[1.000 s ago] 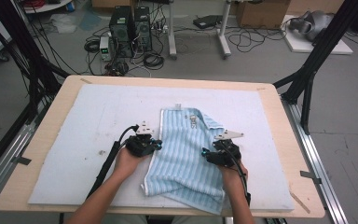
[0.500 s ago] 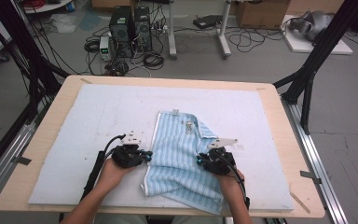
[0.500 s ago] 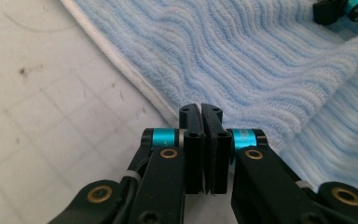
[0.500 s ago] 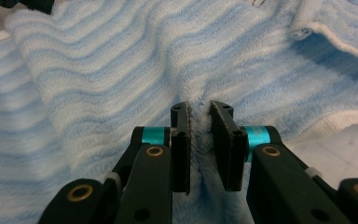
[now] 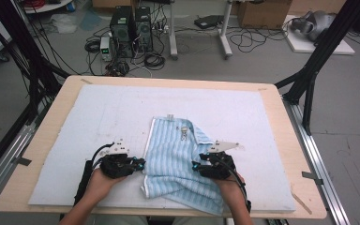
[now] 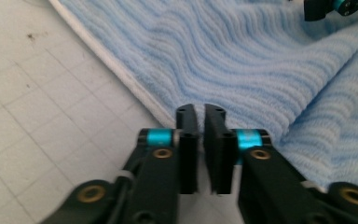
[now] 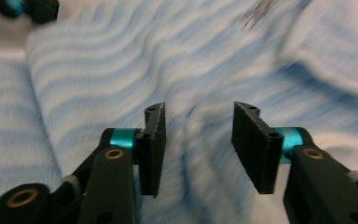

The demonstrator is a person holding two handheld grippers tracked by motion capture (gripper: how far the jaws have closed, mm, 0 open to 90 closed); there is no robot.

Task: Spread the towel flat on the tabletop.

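Two tools on the desk: left tool (image 6: 200, 114), opened just a crack, sits empty just off the blue striped towel's (image 5: 178, 159) white-hemmed edge, while right tool (image 7: 198, 126), gaping, hovers over its folds.

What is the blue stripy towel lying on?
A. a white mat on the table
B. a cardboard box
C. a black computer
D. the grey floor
A: in the high view the blue striped towel lies folded on the white mat that covers the wooden table.
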